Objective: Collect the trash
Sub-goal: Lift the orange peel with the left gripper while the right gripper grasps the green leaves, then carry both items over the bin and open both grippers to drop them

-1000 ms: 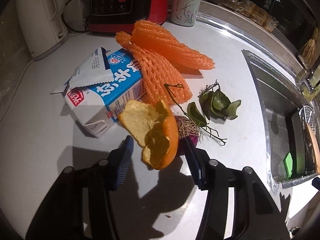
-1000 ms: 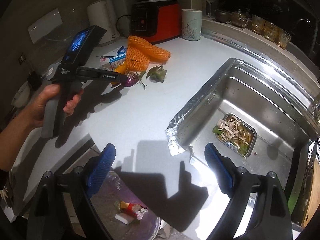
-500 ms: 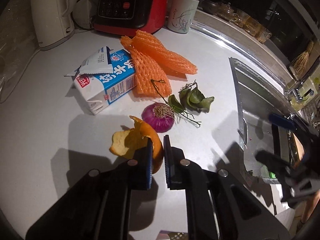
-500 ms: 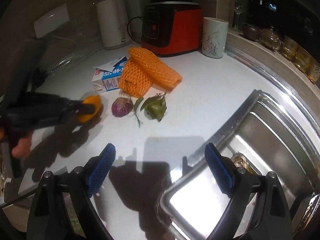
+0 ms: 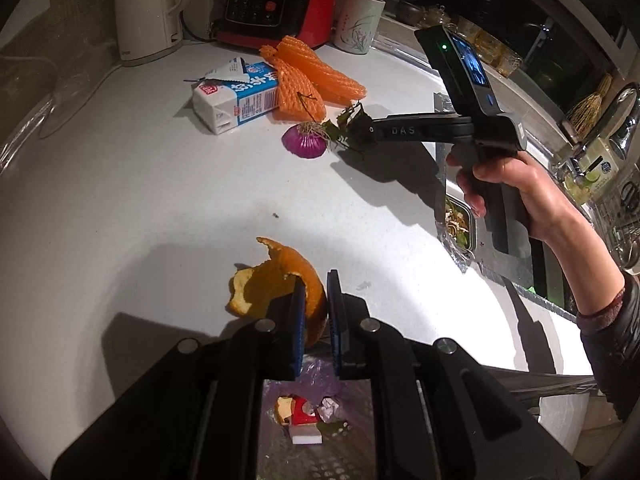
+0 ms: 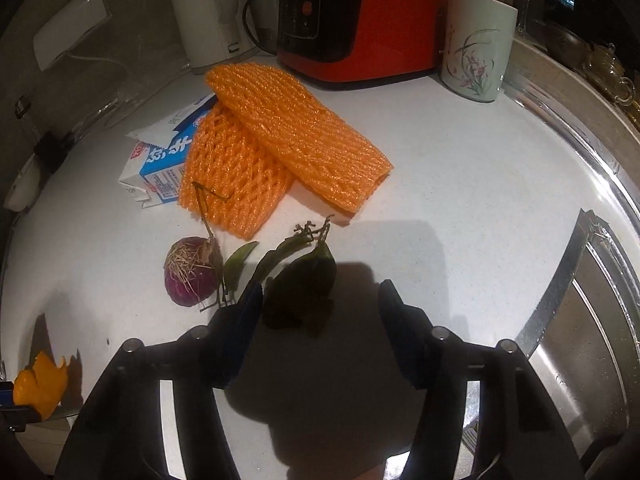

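Left gripper point(image 5: 316, 300) is clamping the curled orange peel point(image 5: 276, 276) for me above the purple-lined bin point(image 5: 320, 412); my right gripper's point(image 6: 318, 316) jaws are closing around dark green wilted leaves point(image 6: 304, 280) beyond that bin, pads not yet pressing.

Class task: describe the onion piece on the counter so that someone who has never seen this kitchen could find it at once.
Start at the red appliance by the back wall and come forward past the orange foam nets. The onion piece lies before them, left of the dark leaves: the only purple thing, with pale stringy roots.
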A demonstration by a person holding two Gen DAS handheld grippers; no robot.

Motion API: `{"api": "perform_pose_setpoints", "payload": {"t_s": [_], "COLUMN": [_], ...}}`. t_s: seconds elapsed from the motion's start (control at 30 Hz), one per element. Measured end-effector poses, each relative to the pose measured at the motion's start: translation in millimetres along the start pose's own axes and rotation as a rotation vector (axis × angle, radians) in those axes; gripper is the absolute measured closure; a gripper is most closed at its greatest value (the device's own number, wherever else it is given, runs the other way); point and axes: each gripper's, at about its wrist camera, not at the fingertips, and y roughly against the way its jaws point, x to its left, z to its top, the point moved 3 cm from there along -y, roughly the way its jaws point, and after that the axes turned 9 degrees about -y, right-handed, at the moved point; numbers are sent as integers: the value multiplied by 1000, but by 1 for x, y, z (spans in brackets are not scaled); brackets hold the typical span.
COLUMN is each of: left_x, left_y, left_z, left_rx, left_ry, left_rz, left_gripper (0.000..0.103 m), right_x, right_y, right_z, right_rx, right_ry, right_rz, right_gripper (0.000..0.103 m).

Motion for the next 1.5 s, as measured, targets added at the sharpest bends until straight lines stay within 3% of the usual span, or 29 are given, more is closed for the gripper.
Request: {"api": "perform_pose_setpoints", "payload": {"t_s": [0.07,0.1,0.13,0.27,0.3,0.53,0.73,1.0,1.27,1.5], "left_x": [3,3,5,9,10,9,4,-12,-44,-67], "left_y": [3,5,6,8,9,14,21,40,57,42], "left_z": [-5,-7,-9,-13,-14,-15,-20,-33,-68,-114], "left_rx": [1,2,0,0,1,-4,-10,-32,-2,45], "left_ry": [11,15,25,37,37,4,-61,-216,-393,-377], "left_rz": [11,13,13,15,14,-11,-52,-152,-262,-284], "left_gripper": [93,93,93,93,93,93,93,93,93,93], "right_x": [1,1,1,0,0,3,15,63,102,114], "right_y": [-1,-1,0,5,8,33,79,155,194,216], "right_z": [-1,0,-1,1,1,-8,-34,-113,-200,-262], "right_rx": [-1,0,2,-15,-18,-52,-105,-157,-152,-115], "right_ry": [16,22,19,7,6,-15,-49,-97,-213,-224], "right_rz": [-10,-11,-2,8,11,8,0,-11,-22,-26], "right_gripper": [55,68,73,83,96,97,97,97,97,97]}}
